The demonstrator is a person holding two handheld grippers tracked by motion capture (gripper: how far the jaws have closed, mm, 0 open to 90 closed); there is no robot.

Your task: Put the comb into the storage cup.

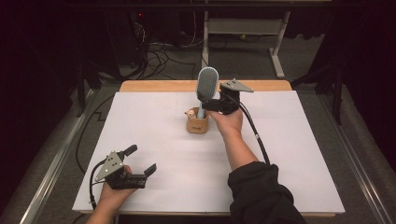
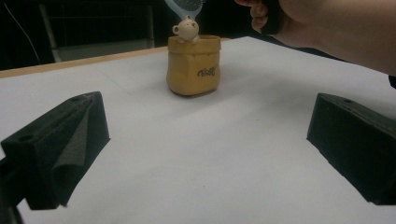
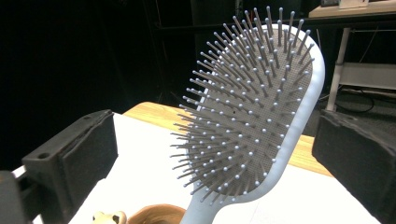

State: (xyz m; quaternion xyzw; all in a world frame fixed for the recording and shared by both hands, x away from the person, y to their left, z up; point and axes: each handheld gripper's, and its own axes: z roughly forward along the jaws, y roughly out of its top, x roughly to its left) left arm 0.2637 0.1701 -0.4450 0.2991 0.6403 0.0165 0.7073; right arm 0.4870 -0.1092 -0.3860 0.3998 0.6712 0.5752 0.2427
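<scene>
The pale blue plastic hairbrush [image 1: 207,84] is stood upright in the small tan bear pot [image 1: 197,125]. The right gripper [image 3: 215,154] is spread wide around it, not touching. The left gripper [image 1: 141,160] is held wide apart, empty.

Pale blue hairbrush [image 3: 261,126] with grey bristles, tan pouch [image 2: 193,65] with dark lettering, cream bear figure [image 2: 186,30], white bench [image 1: 187,158] with wooden edge, black tongs [image 2: 201,154]

The yellow pot [image 2: 193,65] bears a dark script word on its front, too blurred to read.
</scene>
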